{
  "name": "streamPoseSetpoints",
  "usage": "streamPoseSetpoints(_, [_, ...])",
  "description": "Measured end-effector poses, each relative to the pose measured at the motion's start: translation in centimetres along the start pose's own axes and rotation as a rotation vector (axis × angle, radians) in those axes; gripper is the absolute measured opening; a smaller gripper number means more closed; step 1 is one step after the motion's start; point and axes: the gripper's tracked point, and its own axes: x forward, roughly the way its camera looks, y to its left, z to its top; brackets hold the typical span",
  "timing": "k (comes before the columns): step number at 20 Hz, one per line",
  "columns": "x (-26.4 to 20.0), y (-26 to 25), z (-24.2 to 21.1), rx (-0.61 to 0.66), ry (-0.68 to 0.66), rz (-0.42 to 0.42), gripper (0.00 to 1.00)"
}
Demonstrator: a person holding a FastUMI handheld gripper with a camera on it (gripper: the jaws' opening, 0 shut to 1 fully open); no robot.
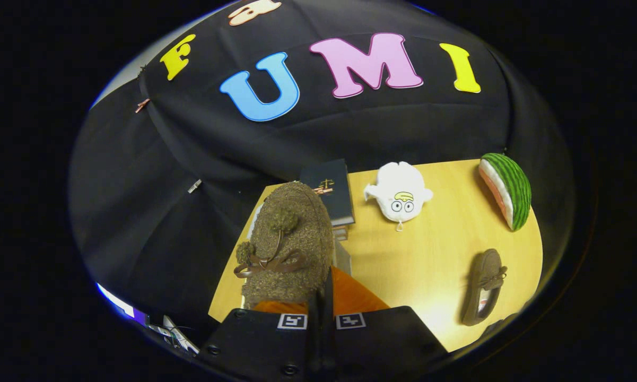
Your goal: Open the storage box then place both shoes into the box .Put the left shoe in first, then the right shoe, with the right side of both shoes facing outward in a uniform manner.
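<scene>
Gripping a fuzzy brown shoe (289, 246) at lower centre between the nearly closed fingers (350, 297) of the gripper (321, 313), hanging above the wooden table (429, 254), second shoe (485, 286) lying at lower right.

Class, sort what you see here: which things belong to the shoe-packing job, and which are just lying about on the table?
Belongs to the job:
- fuzzy brown shoe, held up in the gripper, jaws closed on it
- second brown shoe, lying on the table

Just lying about:
- dark book
- white plush toy
- watermelon-slice plush
</scene>
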Motion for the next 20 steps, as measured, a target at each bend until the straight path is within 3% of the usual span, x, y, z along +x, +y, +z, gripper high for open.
streamPoseSetpoints(9, [6.4,6.0,-0.1,-0.012,-0.001,0.015,0.05])
streamPoseSetpoints(20, [12.2,5.4,-8.8,-0.035,0.114,-0.078,0.05])
